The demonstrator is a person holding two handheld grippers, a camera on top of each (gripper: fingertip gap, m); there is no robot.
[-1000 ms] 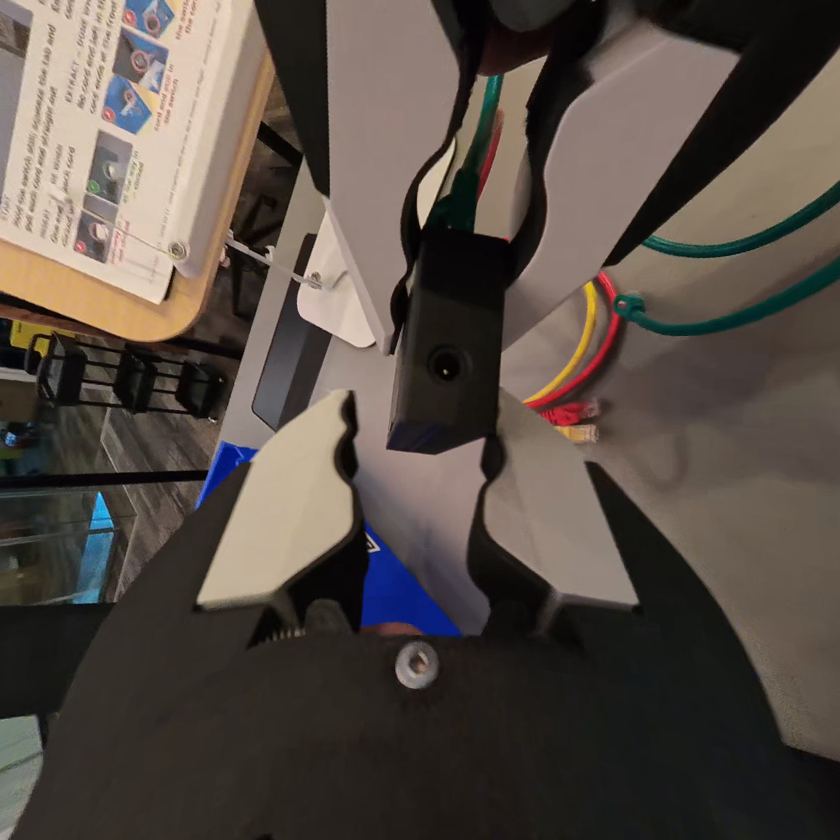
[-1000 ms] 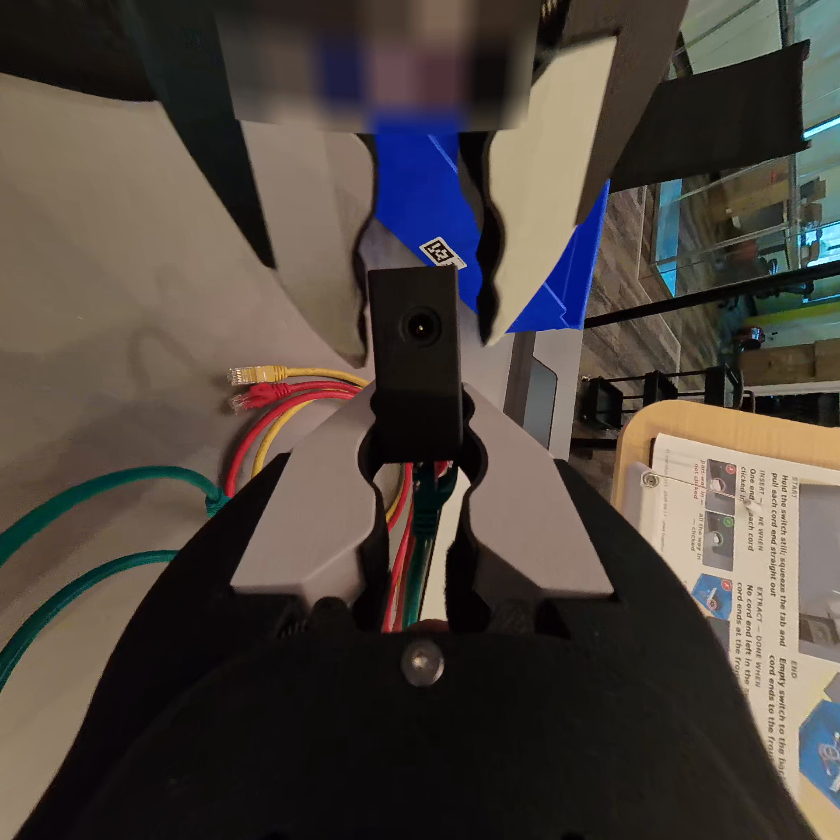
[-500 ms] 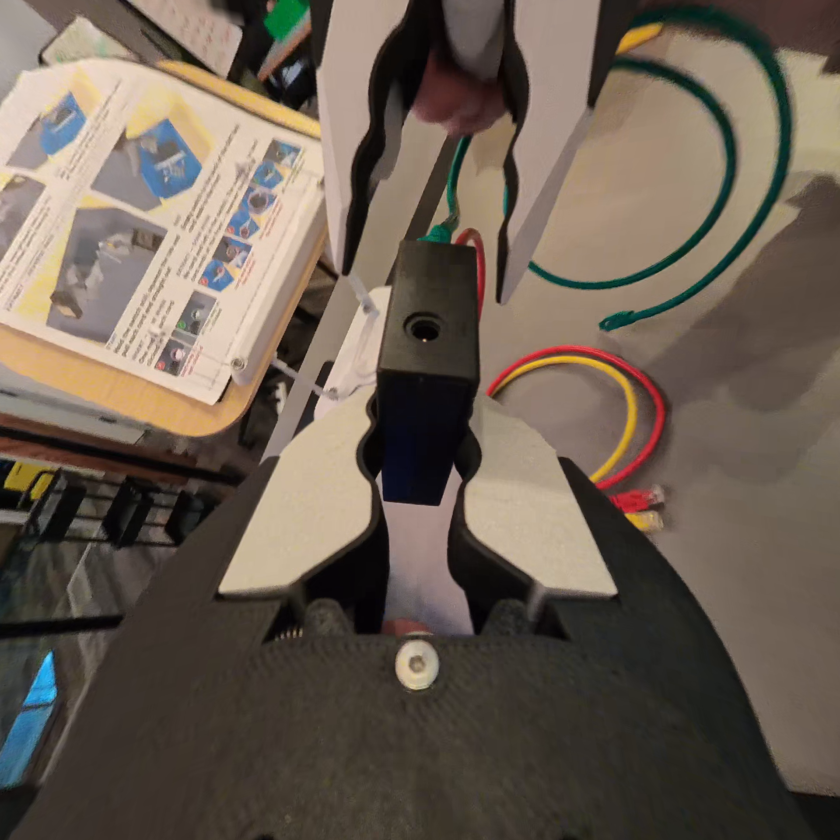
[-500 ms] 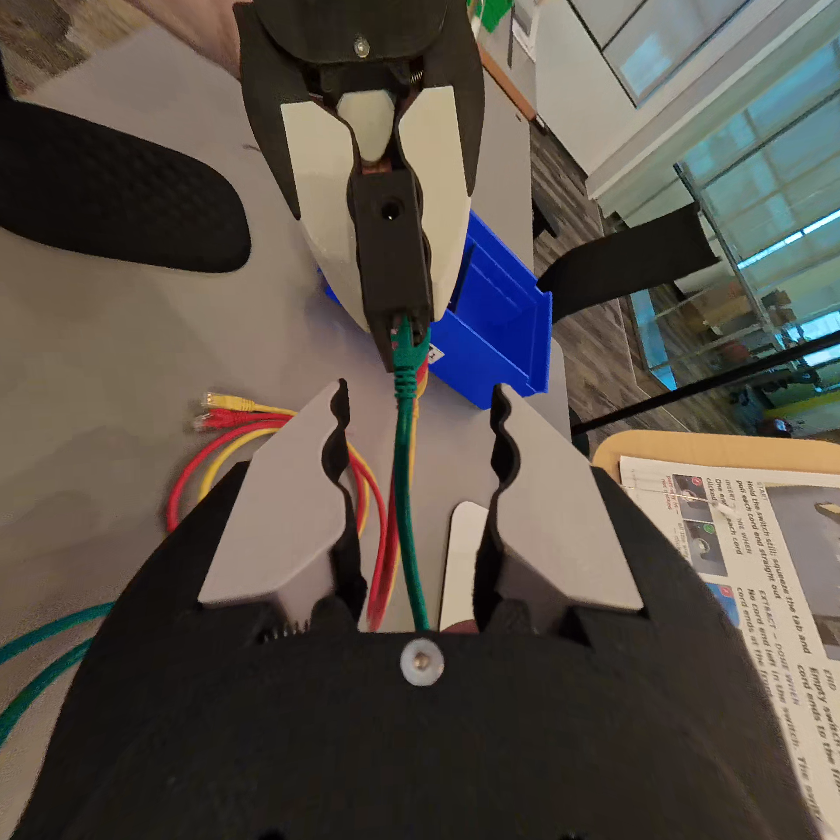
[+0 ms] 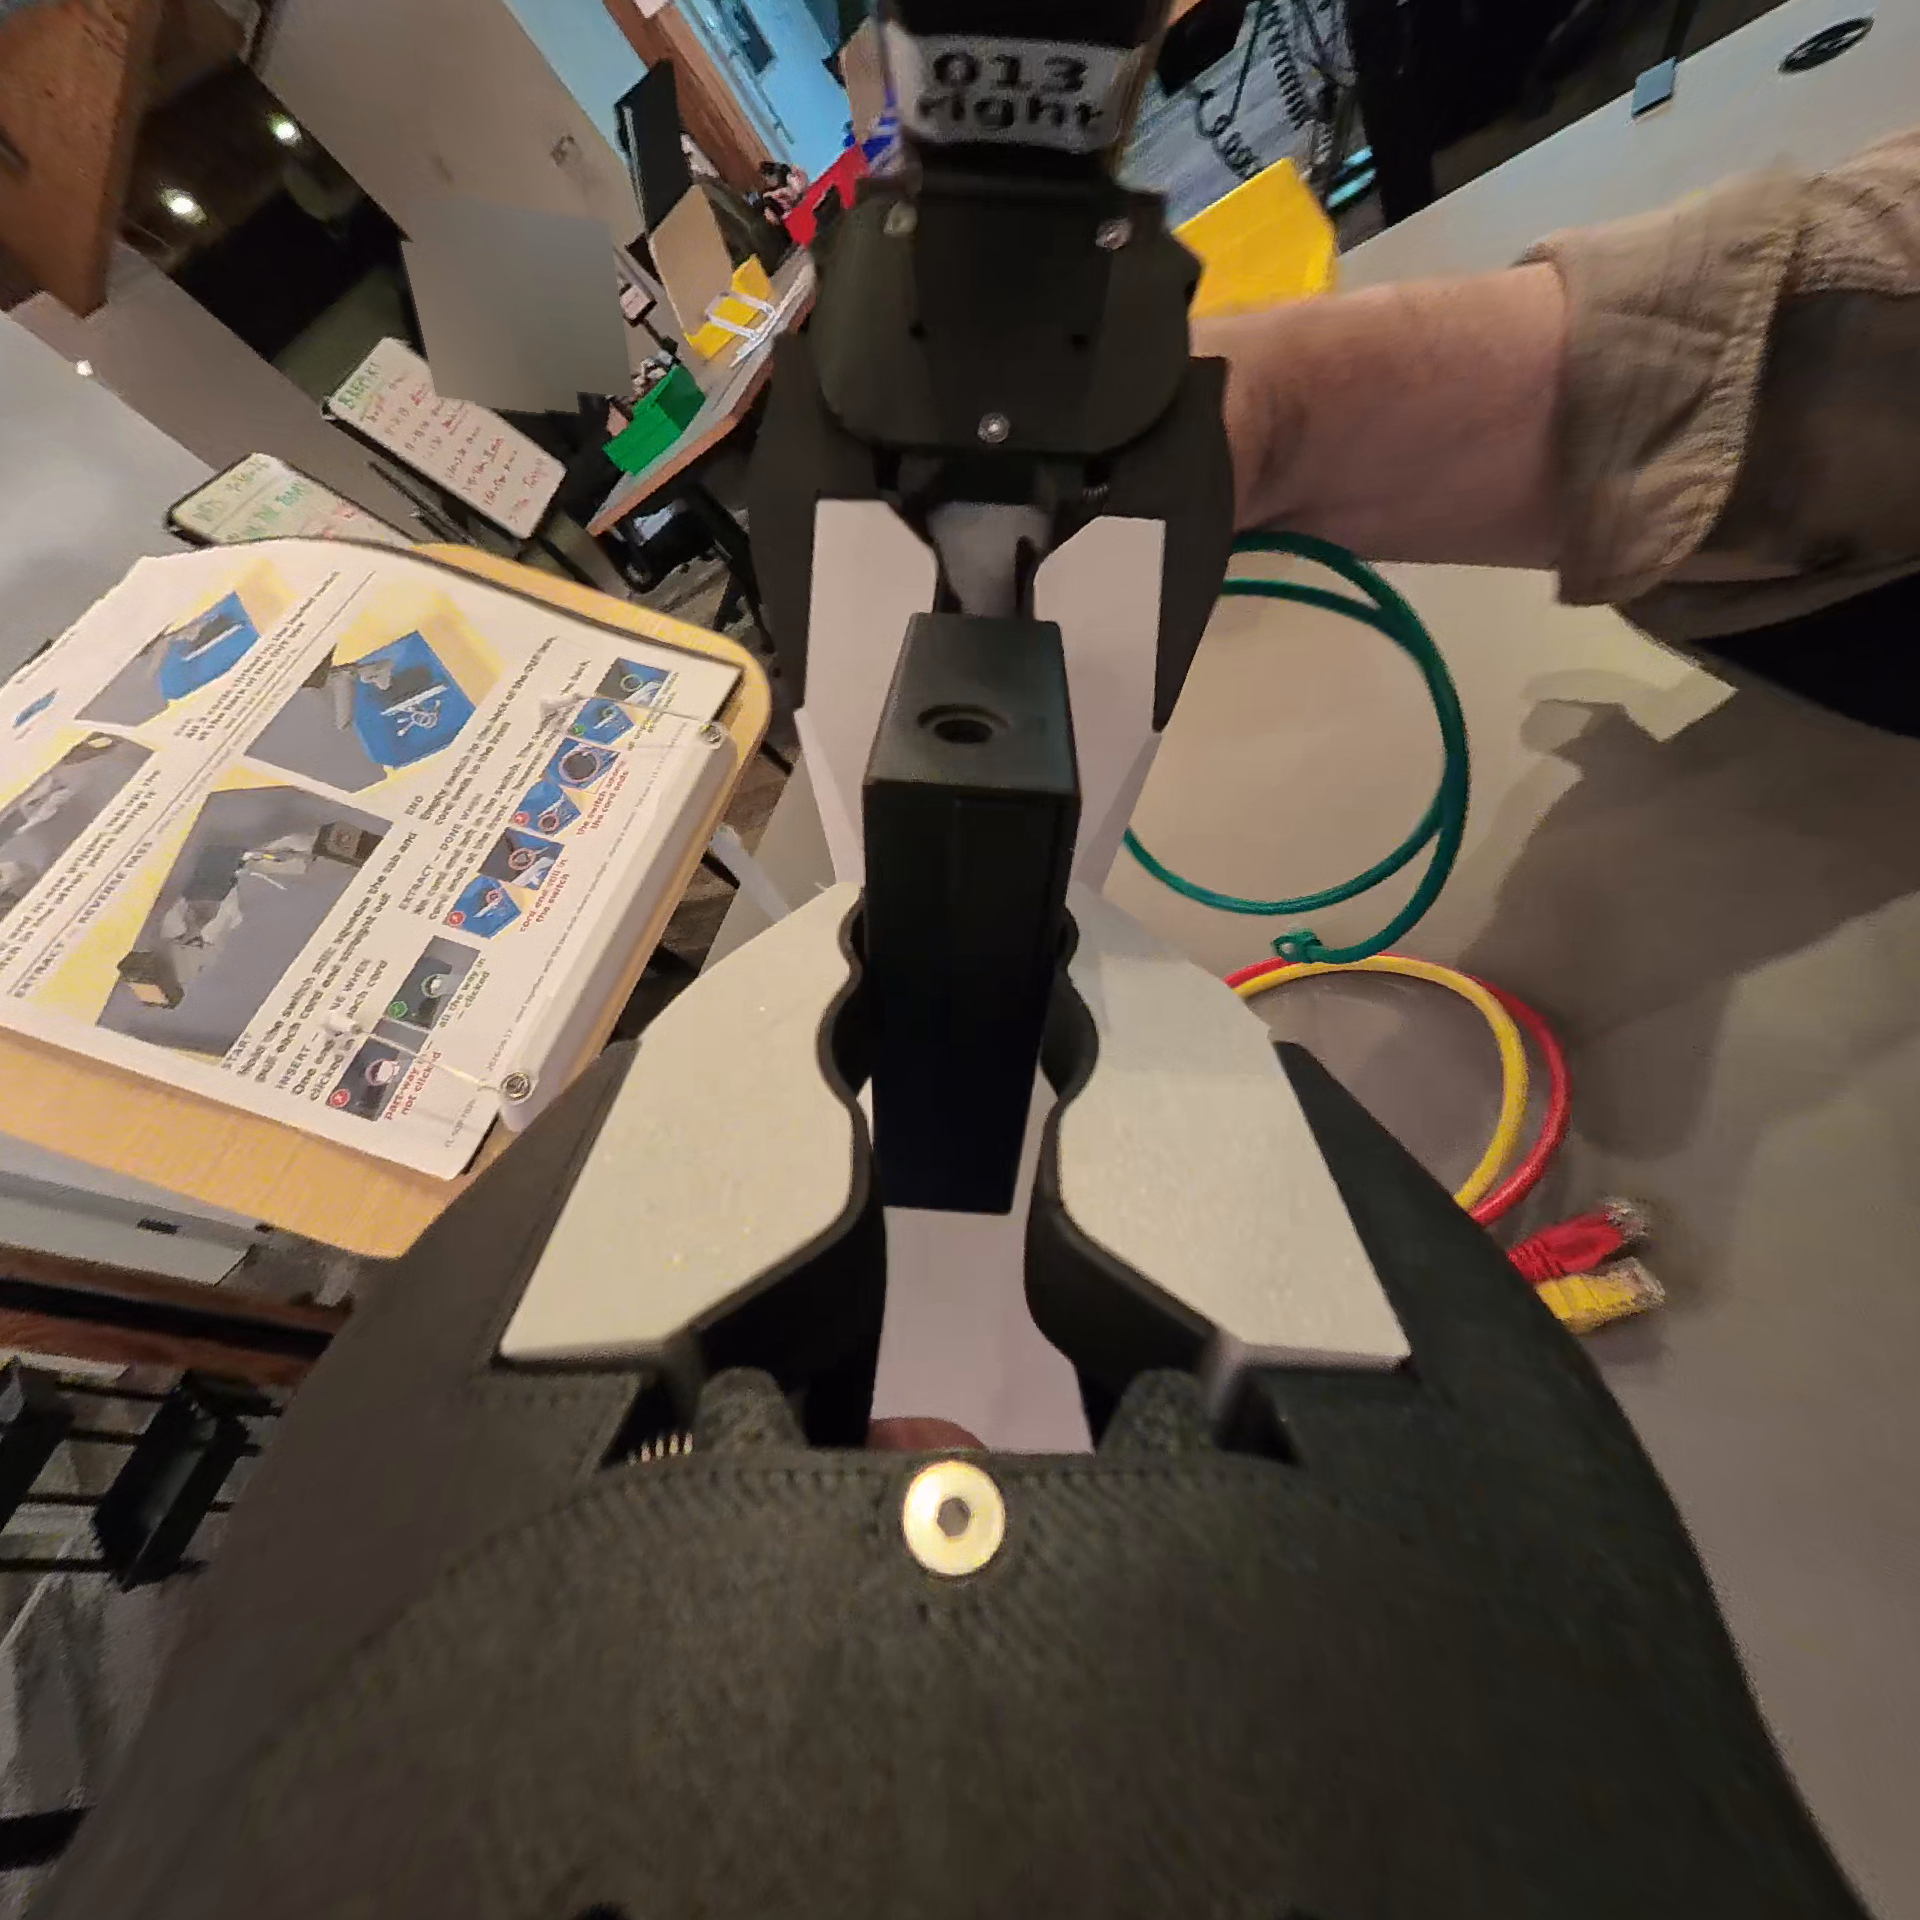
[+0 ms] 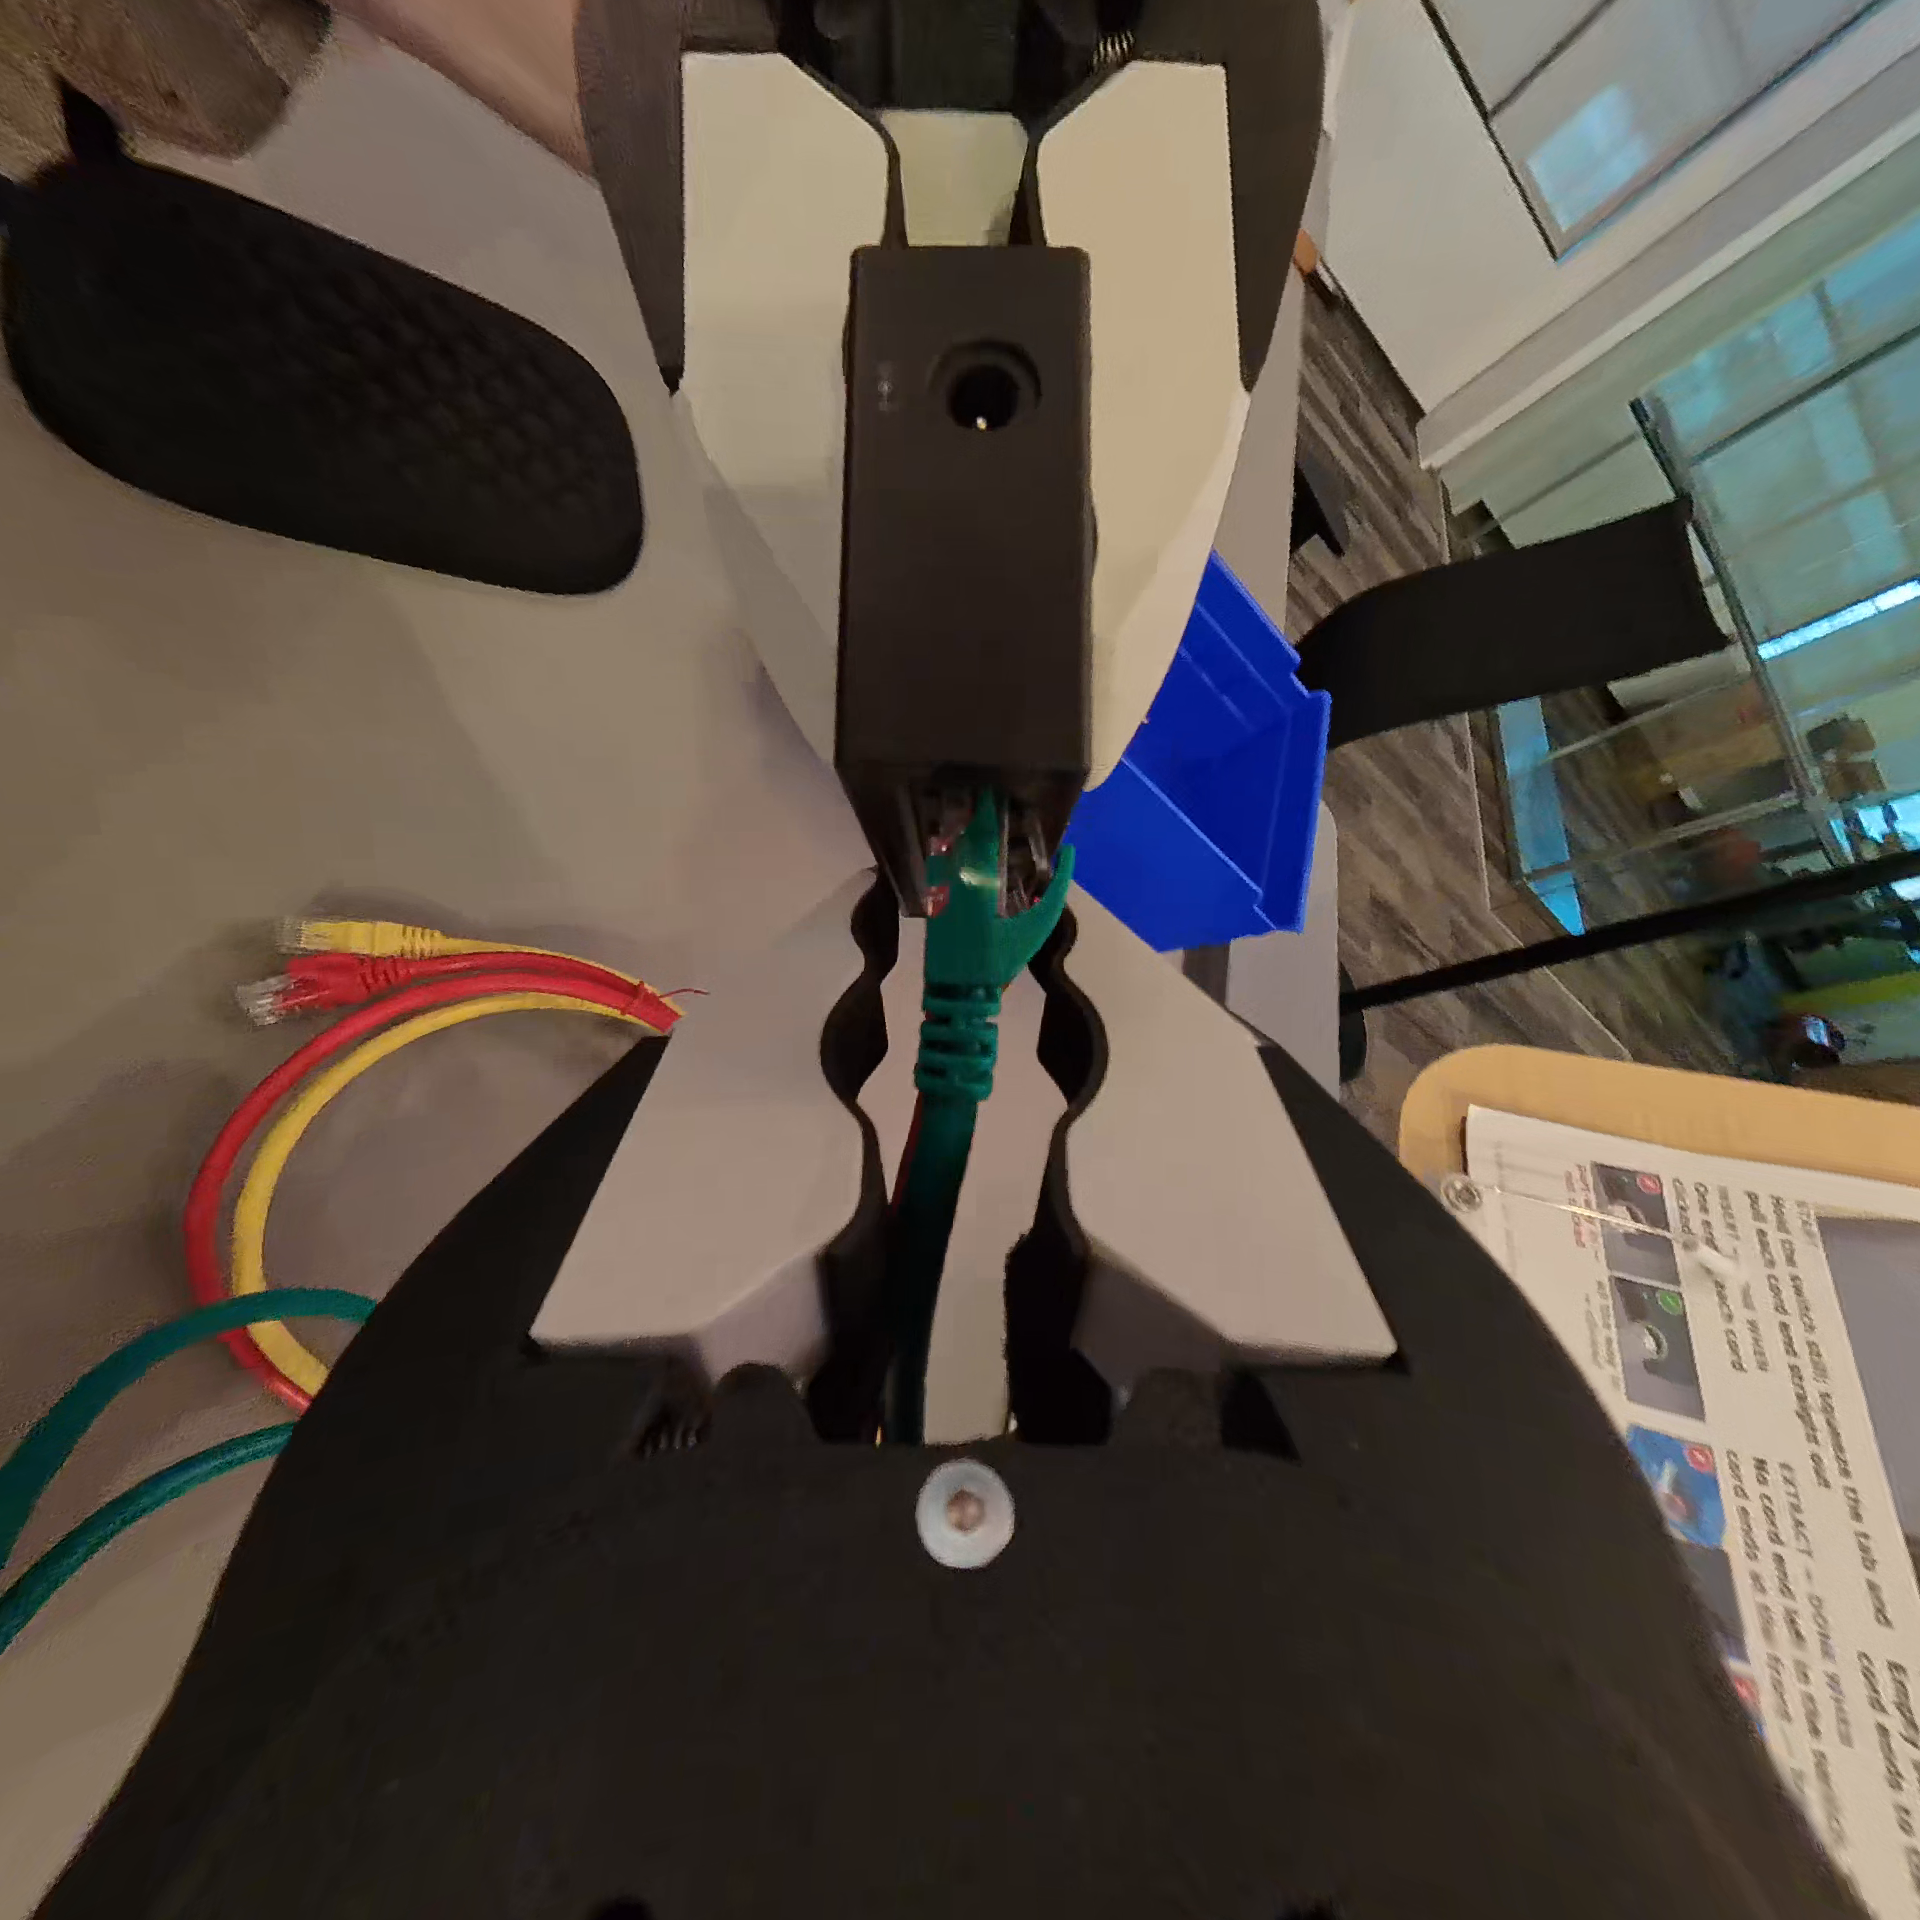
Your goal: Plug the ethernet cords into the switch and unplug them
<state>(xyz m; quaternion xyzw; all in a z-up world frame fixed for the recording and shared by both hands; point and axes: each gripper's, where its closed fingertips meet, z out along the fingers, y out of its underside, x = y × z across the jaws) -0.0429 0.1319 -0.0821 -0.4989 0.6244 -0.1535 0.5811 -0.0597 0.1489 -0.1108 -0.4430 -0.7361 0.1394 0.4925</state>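
Holding the switch (image 5: 961,935) in my left tongs (image 5: 956,997), I have both pads clamped on the sides of the black box, which stands out ahead of them, lifted clear of the grey table (image 5: 1714,935). My right tongs (image 6: 961,997) face it from the far end. Their fingers are a little apart around the green plug (image 6: 961,966) and I cannot see them pressing it, so I take them as open, though the gap is narrow.

The green cord (image 6: 935,1195) runs back between the right fingers, its plug seated in a port on the box's near face. A red cord seems to sit in there too, but that spot is dark and I cannot be sure. To the left of the right tongs, a red cord (image 6: 468,971) and a yellow cord (image 6: 416,940) lie loose on the table with bare plugs. A blue bin (image 6: 1226,821) sits just right of the box.

I judge the box light, rigid and smooth-sided, so it could slip if I yank. The cords are limp; the plug is stiff with a thin, breakable latch. I would grip the plug body, pressing the latch, never the cord.
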